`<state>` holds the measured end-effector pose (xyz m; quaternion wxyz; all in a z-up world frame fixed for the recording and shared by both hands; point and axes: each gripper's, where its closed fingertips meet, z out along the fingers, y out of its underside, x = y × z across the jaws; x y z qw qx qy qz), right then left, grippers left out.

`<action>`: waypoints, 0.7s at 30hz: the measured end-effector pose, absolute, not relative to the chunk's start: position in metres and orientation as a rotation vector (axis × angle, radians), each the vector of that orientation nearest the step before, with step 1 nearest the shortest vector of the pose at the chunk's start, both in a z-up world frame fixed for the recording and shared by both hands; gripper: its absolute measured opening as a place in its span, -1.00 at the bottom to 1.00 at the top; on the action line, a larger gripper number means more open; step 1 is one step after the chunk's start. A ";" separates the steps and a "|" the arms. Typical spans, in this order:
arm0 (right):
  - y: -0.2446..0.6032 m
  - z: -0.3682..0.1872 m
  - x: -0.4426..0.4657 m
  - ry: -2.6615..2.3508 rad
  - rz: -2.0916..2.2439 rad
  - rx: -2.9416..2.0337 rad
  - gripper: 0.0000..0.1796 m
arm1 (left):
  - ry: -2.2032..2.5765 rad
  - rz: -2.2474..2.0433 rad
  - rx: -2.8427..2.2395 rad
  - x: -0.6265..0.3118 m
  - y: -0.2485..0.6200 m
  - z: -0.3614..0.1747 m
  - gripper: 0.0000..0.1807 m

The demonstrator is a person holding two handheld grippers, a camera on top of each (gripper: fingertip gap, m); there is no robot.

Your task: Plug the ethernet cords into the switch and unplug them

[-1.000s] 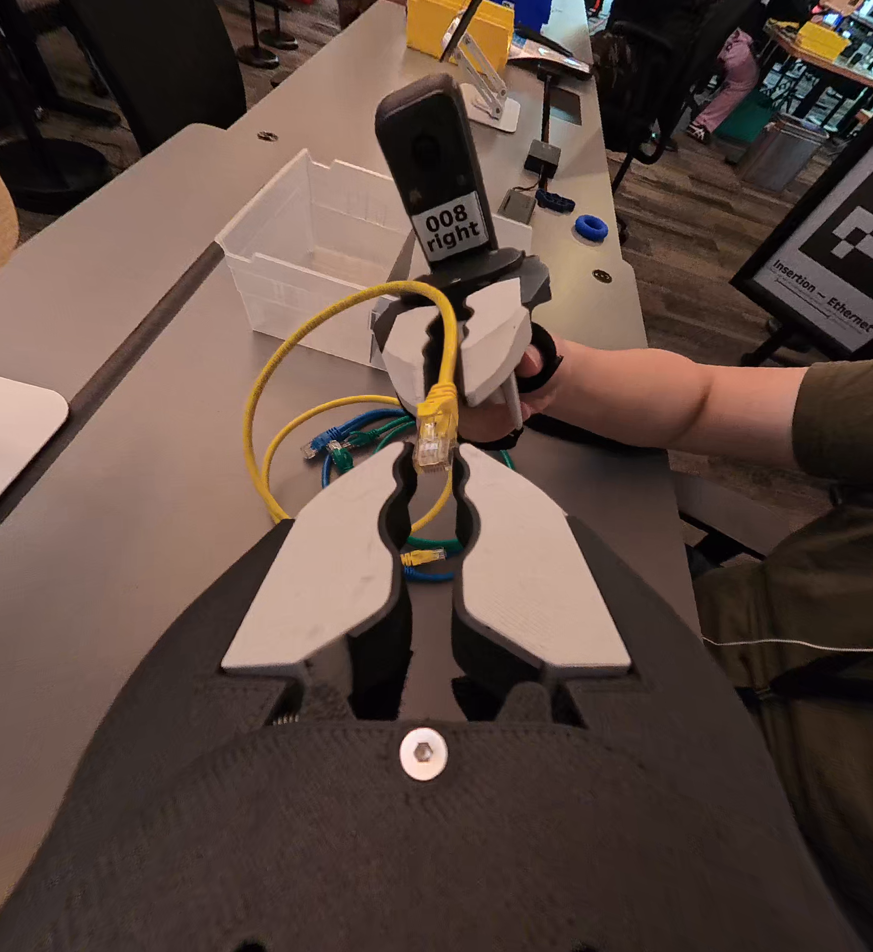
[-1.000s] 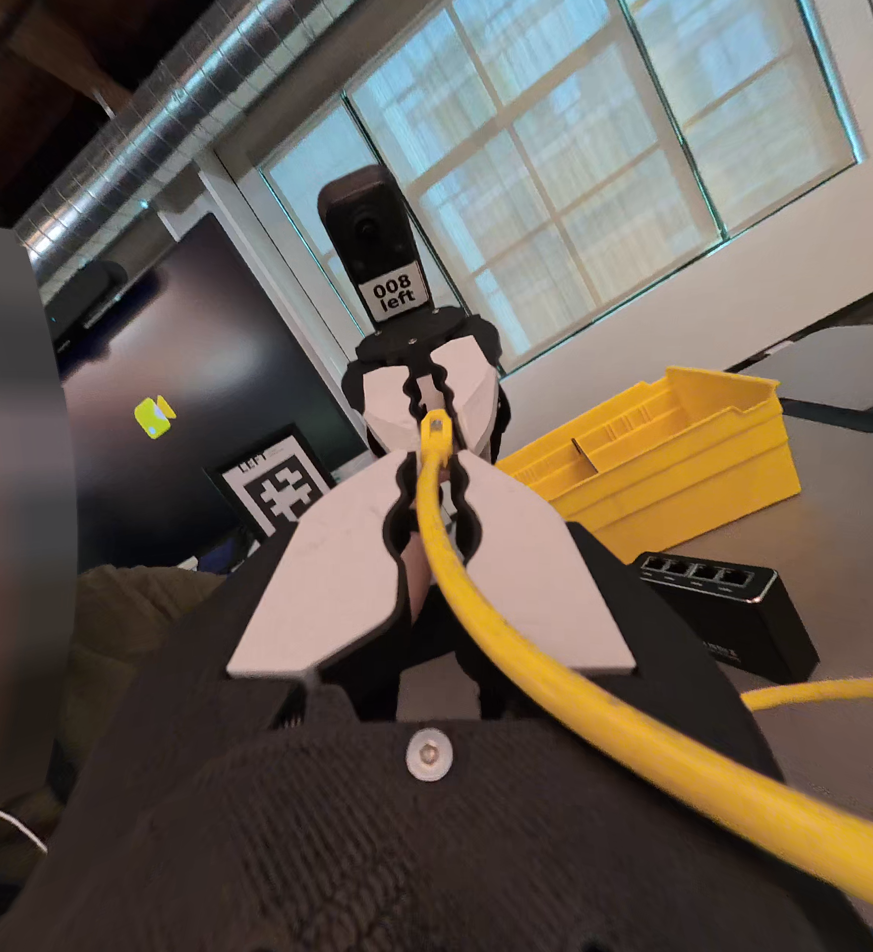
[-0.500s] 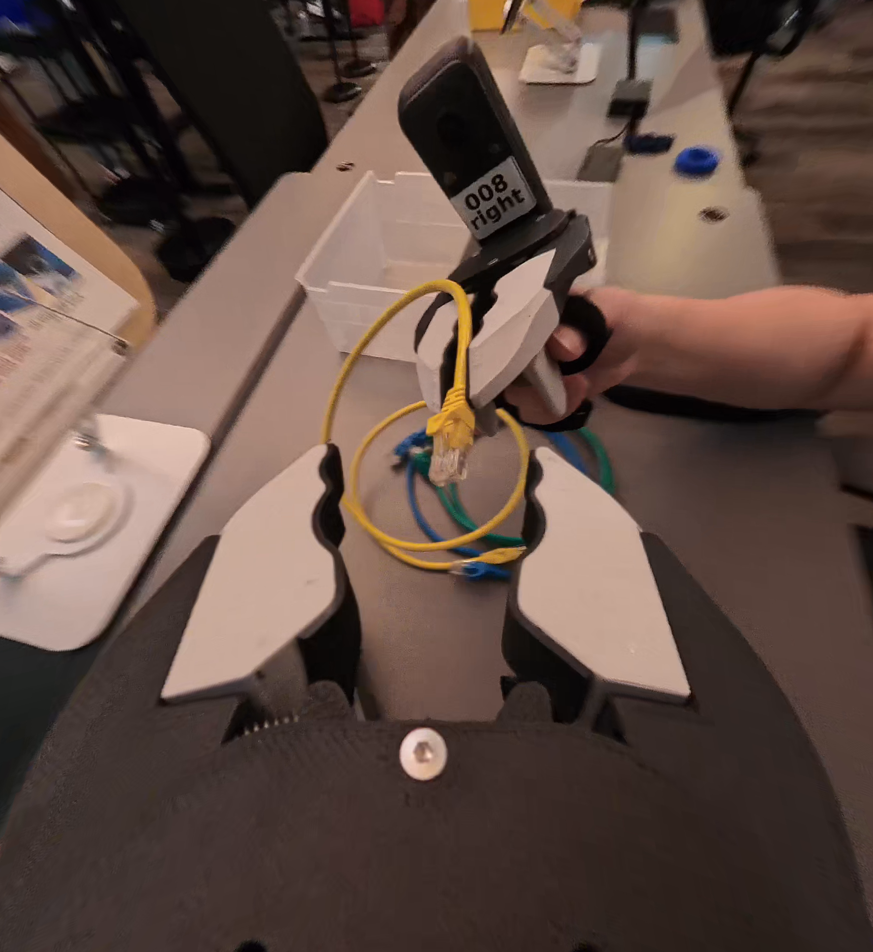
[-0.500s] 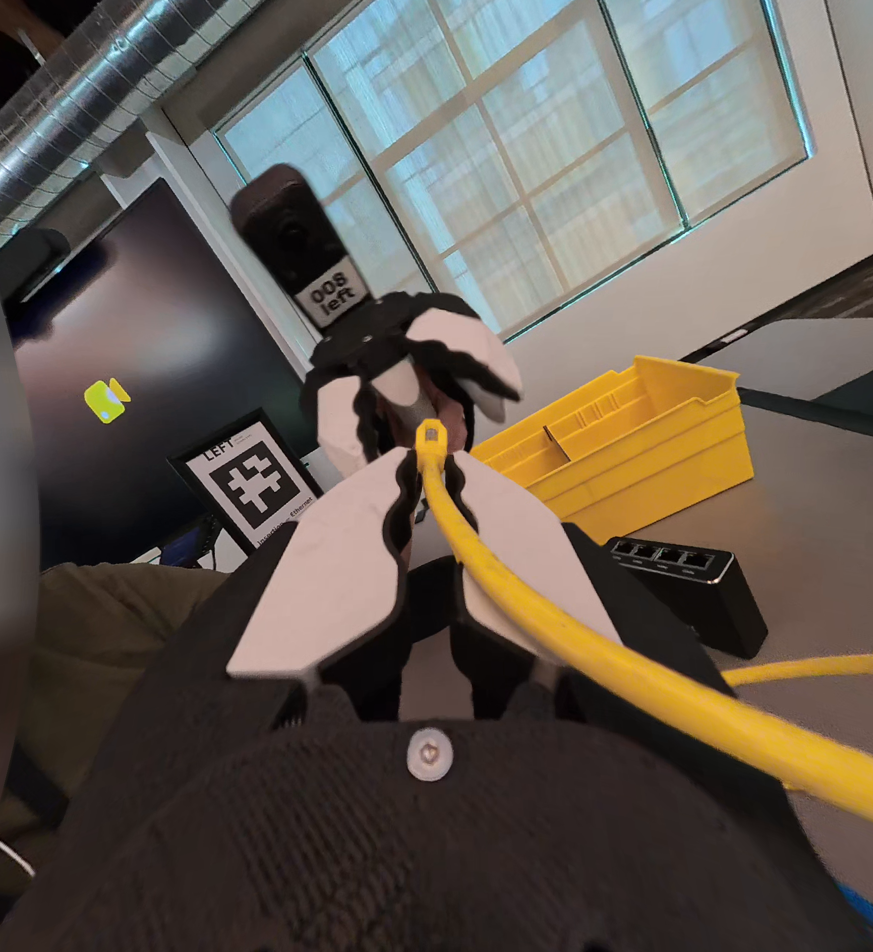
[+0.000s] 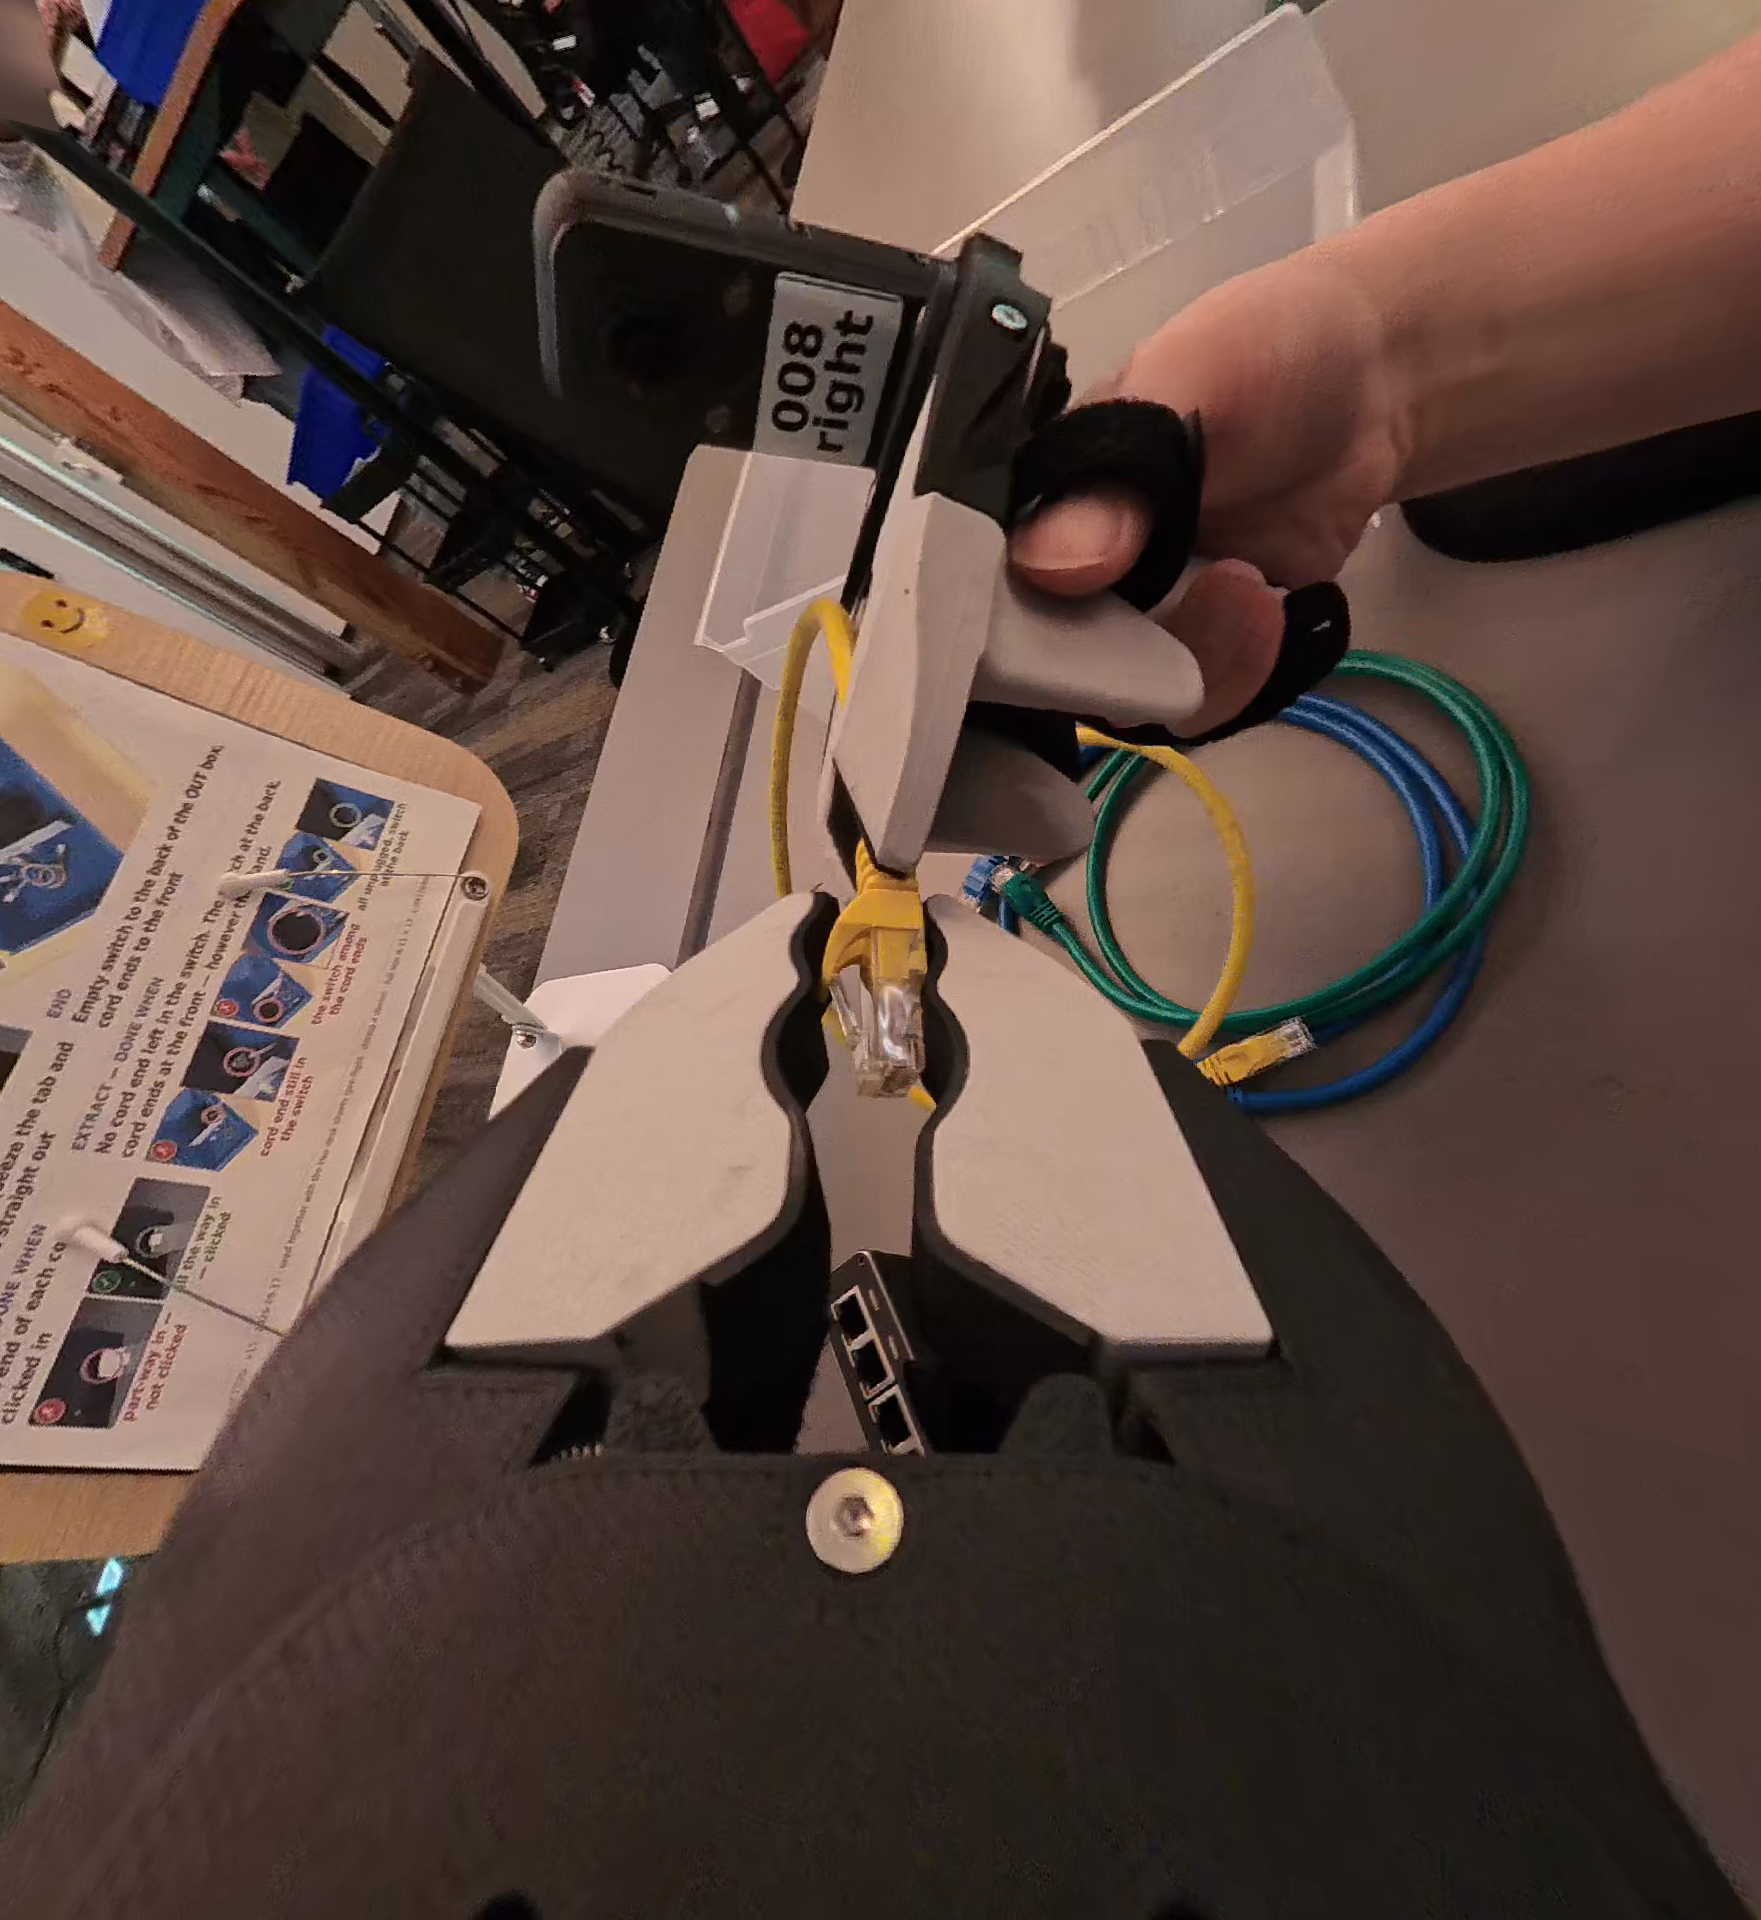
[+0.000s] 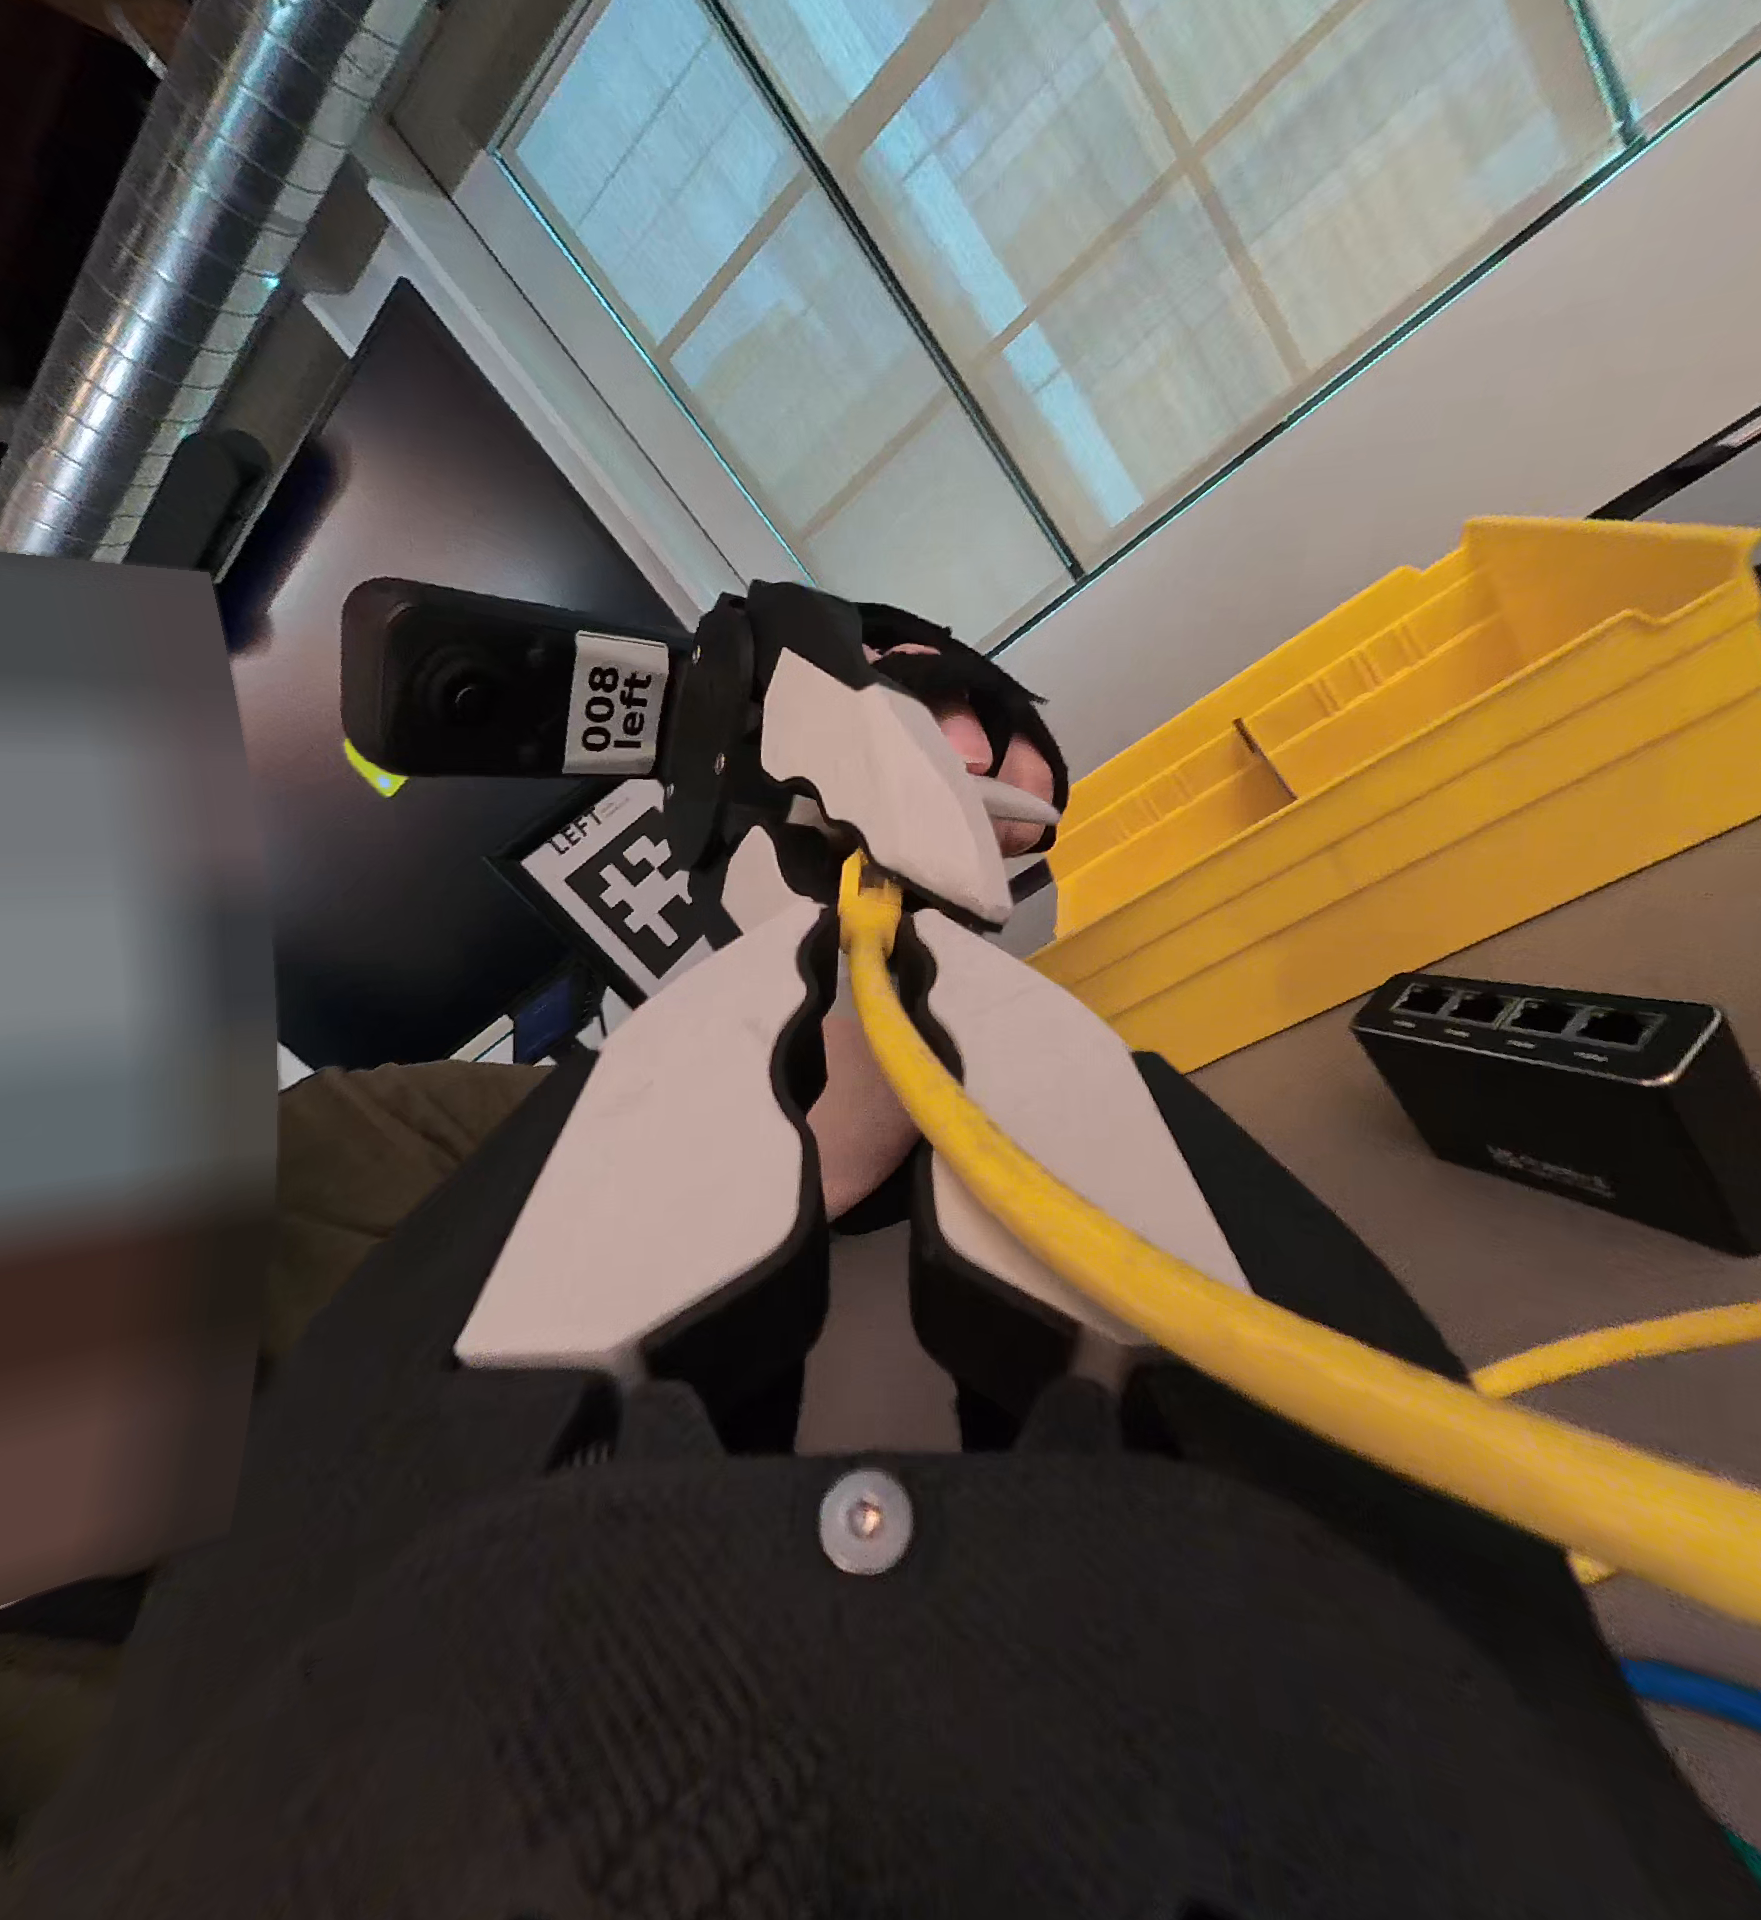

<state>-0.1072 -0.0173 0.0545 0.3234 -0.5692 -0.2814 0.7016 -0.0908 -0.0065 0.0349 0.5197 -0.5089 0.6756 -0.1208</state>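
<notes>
- Holding the yellow cord just behind its plug, your right gripper has its jaws clamped on the cable, which runs back over the right finger toward 4 o'clock in the right wrist view.
- In the left wrist view, the yellow plug with its clear tip sits between the pale fingers of your left gripper; the jaws stand close around the plug, but you cannot tell whether they press on it or only flank it.
- Your right gripper comes in from 12 o'clock in that view, its tips almost meeting the left gripper's tips, with your hand around its handle at 1 o'clock.
- The black switch lies on the grey table at 3 o'clock in the right wrist view, its row of ports facing up and toward the windows, none of them filled.
- In the left wrist view the switch shows only through the gap low between the fingers, three ports visible.
- A yellow bin stands just behind the switch, at 2 o'clock.
- The rest of the yellow cord loops on the table beside a green cord and a blue cord, coiled together at 3 o'clock in the left wrist view; the yellow cord's other plug lies loose by those coils.
- A clear bin stands behind your right gripper at 12 to 1 o'clock.
- A printed instruction sheet rests on a wooden board at 9 o'clock.
</notes>
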 end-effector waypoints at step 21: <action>-0.024 0.036 -0.110 -0.827 1.819 -1.613 -0.88 | 1.752 -0.221 -1.238 -0.094 -0.012 0.013 -0.87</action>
